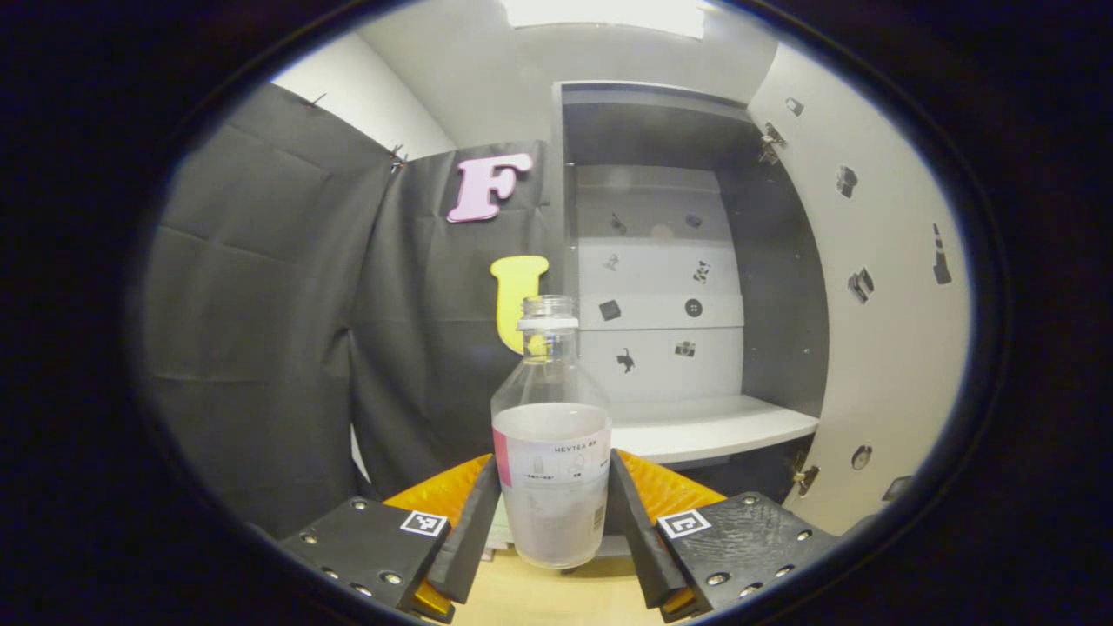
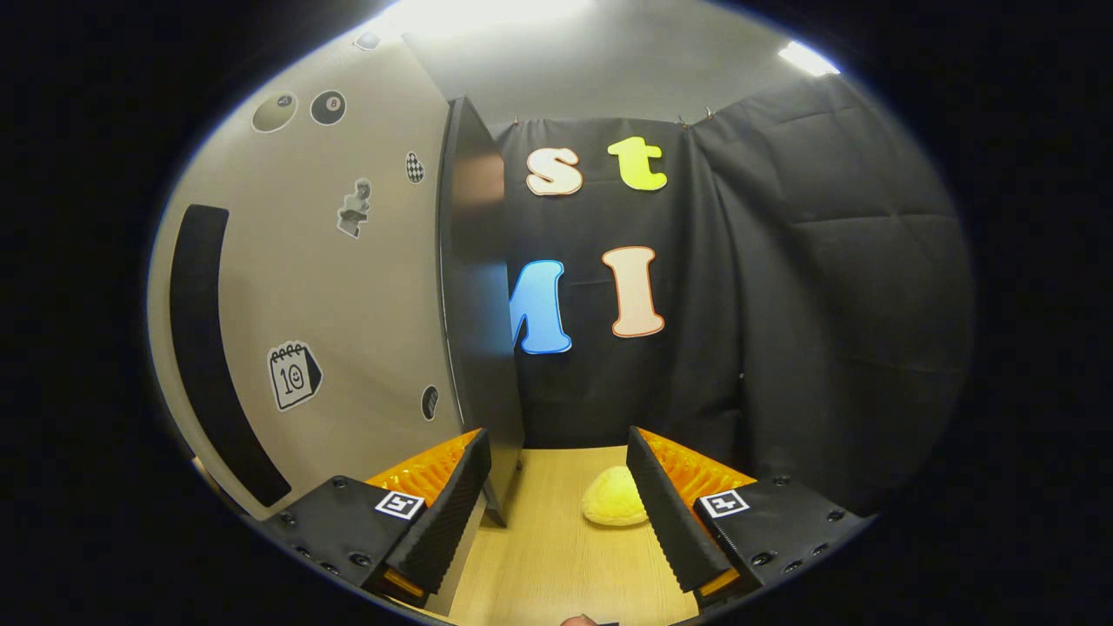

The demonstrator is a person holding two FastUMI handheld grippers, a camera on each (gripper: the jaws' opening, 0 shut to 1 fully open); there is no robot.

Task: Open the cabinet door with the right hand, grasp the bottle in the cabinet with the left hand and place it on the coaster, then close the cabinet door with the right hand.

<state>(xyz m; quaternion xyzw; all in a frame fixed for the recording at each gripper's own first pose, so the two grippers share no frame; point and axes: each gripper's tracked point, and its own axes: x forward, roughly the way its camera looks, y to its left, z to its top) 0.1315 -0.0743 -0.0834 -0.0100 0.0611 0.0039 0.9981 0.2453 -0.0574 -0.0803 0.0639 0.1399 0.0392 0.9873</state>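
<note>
In the left gripper view, a clear bottle (image 1: 551, 452) with no cap and a white label stands upright between the fingers of my left gripper (image 1: 554, 487), which is shut on its lower body. Its base hangs just above the wooden table (image 1: 539, 600). Behind it the cabinet (image 1: 661, 287) stands open, its white shelf (image 1: 704, 426) bare, and its door (image 1: 869, 304) is swung out to the right. In the right gripper view, my right gripper (image 2: 556, 443) is open with nothing between its fingers. The door's free edge (image 2: 474, 287) is just beyond its left finger. A pale yellow, rounded coaster (image 2: 615, 509) lies on the table.
The outer face of the door (image 2: 348, 287) carries small stickers and a long black handle strip (image 2: 200, 348). Black cloth walls close the booth on both sides. Wooden table (image 2: 556, 539) stretches between the right gripper's fingers.
</note>
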